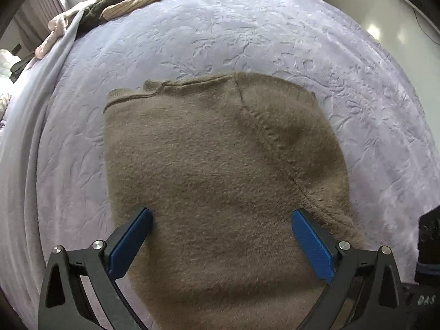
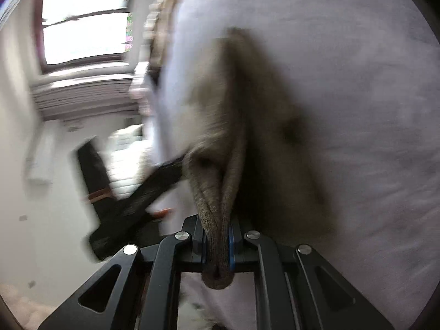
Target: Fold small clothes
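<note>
Sweater point(image 1: 220, 170): brown knit, mid-bed point(image 1: 275, 27), partly folded. Left gripper point(image 1: 221, 217): released, spread over near hem, likely steadying. Right gripper point(image 2: 217, 243): clenched on doubled edge, lifting it to fold.

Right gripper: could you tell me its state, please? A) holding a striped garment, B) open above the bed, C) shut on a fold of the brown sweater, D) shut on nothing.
C: the right gripper is closed with the brown sweater pinched between its blue pads.

Left wrist view looks down, close above the sweater point(image 1: 220, 170) on the bed point(image 1: 357, 82), right wrist view blurred, tilted, near the same sweater point(image 2: 242, 126), bed point(image 2: 357, 110) shared
</note>
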Motion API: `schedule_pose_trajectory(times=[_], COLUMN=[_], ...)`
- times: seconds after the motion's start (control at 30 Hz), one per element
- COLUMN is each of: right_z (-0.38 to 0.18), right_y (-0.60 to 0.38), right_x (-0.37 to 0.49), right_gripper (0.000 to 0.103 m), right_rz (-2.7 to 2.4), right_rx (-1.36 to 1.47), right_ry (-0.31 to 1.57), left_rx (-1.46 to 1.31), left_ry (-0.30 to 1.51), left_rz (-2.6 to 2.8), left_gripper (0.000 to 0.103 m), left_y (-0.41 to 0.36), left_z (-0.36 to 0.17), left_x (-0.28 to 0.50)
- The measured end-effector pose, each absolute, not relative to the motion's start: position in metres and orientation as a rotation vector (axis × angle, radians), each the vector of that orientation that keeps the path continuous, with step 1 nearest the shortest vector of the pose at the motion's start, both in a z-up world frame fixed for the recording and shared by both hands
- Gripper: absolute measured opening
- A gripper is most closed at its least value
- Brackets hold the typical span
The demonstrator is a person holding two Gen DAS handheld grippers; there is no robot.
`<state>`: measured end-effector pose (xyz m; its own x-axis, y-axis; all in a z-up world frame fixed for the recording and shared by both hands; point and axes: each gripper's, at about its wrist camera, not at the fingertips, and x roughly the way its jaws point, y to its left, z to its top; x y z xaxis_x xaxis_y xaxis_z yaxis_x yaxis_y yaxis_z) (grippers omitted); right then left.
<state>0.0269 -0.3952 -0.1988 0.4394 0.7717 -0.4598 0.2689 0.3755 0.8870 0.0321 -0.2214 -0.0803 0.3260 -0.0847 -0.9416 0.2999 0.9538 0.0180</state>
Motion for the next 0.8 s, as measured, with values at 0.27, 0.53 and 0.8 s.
schedule_pose_trajectory(times=[0.27,0.53,0.8], right_z=[-0.148,-0.157,-0.125], right_y=[-0.426,-0.409,-0.398], right_x=[0.044,0.152,0.169], right_gripper=[0.046,0.04,0.007], right_rz=[0.451,0.439,0.394], right_rx=[1.023,0.971,0.637], right_ry=[1.079,1.125,1.151], left_rx=[0.089,0.021,0.077], left_ry=[1.223,1.238,1.238], left_rz=[-0.202,-0.073,-0.106], left_gripper=[0.102,0.102,0.102], left_y=[-0.157,-0.106,-0.116], left_z=[-0.058,-0.065,-0.089], left_x=[0.037,0.041,0.029])
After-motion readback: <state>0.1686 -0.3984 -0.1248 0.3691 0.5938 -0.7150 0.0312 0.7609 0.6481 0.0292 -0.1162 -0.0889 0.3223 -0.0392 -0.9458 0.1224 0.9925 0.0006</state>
